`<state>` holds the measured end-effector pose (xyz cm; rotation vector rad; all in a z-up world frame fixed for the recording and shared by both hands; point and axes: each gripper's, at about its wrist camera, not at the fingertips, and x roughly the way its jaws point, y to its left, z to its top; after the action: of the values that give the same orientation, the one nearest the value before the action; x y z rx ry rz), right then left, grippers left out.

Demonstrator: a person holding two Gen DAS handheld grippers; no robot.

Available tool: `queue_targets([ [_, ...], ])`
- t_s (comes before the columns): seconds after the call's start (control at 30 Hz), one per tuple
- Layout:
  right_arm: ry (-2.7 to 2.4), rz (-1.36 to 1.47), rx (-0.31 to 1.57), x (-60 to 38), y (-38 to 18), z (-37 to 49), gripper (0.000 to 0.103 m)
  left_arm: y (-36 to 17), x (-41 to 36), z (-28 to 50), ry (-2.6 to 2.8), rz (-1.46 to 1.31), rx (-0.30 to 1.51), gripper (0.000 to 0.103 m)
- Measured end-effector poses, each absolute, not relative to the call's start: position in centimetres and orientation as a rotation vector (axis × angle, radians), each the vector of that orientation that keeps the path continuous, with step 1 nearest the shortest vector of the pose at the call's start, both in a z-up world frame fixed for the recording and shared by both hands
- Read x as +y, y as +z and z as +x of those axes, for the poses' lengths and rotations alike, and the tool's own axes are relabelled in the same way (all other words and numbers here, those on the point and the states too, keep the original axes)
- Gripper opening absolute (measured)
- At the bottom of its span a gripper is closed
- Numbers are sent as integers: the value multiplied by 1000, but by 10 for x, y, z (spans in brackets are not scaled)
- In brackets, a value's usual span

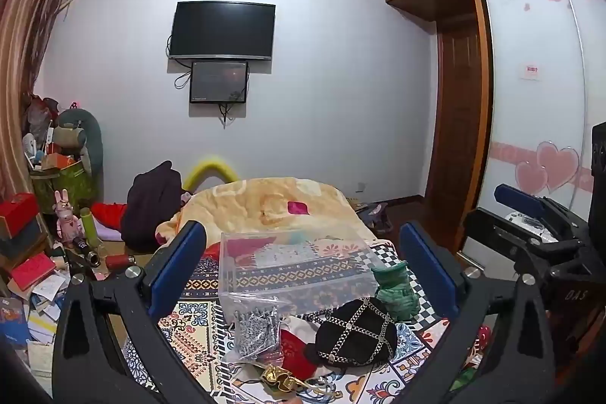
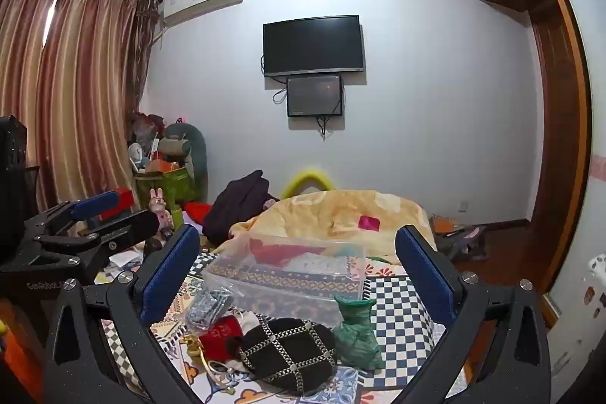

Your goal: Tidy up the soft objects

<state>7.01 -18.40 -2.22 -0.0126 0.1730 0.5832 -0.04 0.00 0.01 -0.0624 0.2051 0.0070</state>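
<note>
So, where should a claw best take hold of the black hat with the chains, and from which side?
Probably the black hat is best pinched at its near rim, coming from the camera side, slightly from above. It lies flat and domed on the bedspread, wider than an easy bite, and the green pouch crowds its right side. The right claw is open and nearest.

The left gripper [image 1: 303, 267] hangs with its blue-padded jaws wide apart and nothing between them, over a patterned bedspread [image 1: 197, 320]. A clear plastic box [image 1: 291, 264] stands on that bedspread. Just in front of the box lie a bag of silver-grey pieces [image 1: 257, 328], a red pouch [image 1: 299, 351] and a black chain-strapped cap [image 1: 356, 332]. A green drawstring bag [image 1: 395, 294] stands just right of the box, beside the cap. Behind the box a yellow quilt [image 1: 272, 203] is heaped. The right gripper [image 1: 530, 214] shows well to the right of the box.
</note>
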Motion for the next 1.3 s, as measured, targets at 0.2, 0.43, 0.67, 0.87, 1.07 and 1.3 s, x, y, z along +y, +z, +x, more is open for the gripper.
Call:
queue_targets([
  [0.2, 585, -22, 164, -184, -24, 72, 103, 0, 3, -1, 9, -59, 188, 103],
  [0.43, 592, -18, 153, -190, -16, 64, 103, 3, -2, -8, -6, -45, 185, 103],
  [0.67, 599, -21, 146, -185, -19, 61, 103, 4, -2, -9, -3, -44, 176, 103],
  [0.87, 601, -22, 143, -185, -17, 58, 103, 3, -5, -8, -3, -42, 175, 103],
  [1.07, 601, -21, 142, -184, -16, 58, 103, 3, -4, -9, -5, -47, 174, 103],
  [1.3, 602, -20, 141, -184, -16, 57, 103, 2, -5, -7, -10, -48, 176, 103],
])
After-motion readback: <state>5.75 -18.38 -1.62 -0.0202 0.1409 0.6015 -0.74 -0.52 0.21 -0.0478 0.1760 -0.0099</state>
